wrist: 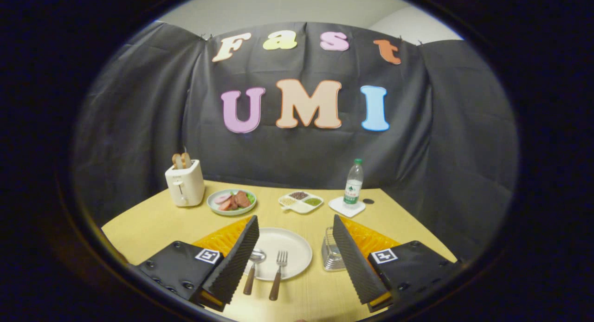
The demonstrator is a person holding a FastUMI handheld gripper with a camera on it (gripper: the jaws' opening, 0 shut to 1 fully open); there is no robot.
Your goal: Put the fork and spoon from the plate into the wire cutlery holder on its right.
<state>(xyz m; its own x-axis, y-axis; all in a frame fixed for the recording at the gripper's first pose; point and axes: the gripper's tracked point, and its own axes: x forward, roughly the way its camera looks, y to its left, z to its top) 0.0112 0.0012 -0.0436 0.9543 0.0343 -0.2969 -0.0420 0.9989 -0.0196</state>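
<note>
Between the wide-open fingers of the gripper, the fork and spoon lie untouched on the plate, so descending to grasp one comes first, the holder waiting nearby.

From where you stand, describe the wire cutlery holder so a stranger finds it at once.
On the yellow table, find the white plate between the open gripper fingers. The wire cutlery holder stands right of it, unlike the flat dishes: shiny, upright, bare metal.

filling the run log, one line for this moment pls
gripper: open, holding nothing | wooden-handled fork, spoon: on white plate | wire cutlery holder: no cutlery seen
</note>
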